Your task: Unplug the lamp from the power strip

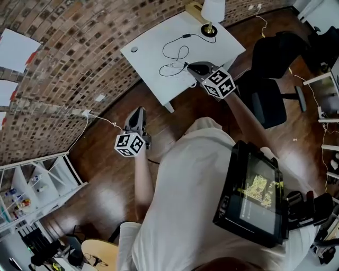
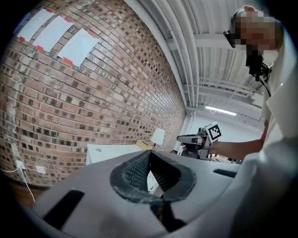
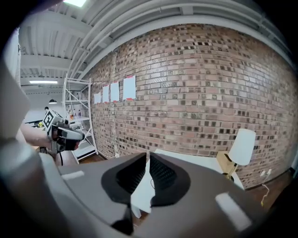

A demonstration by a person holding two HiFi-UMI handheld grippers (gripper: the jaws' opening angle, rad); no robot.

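Note:
The lamp (image 1: 212, 12), with a white shade and a brass base, stands at the far corner of the white table (image 1: 153, 39). Its black cord (image 1: 180, 53) loops over the tabletop toward the near edge, where a small white piece (image 1: 170, 67) lies; I cannot tell whether that is the power strip. My right gripper (image 1: 189, 66) hovers at that edge, shut and holding nothing. My left gripper (image 1: 139, 110) hangs over the wooden floor to the left, also shut and holding nothing. The right gripper view shows the lamp (image 3: 243, 146) and table (image 3: 195, 160) ahead of the right gripper (image 3: 148, 155).
A black office chair (image 1: 270, 100) stands right of the table. A brick wall (image 1: 69, 58) runs behind it, with a wall outlet (image 1: 86, 113) and a white cable (image 1: 108, 123) trailing along the floor. White shelving (image 1: 37, 185) stands at the lower left. A screen (image 1: 254, 196) hangs on the person's chest.

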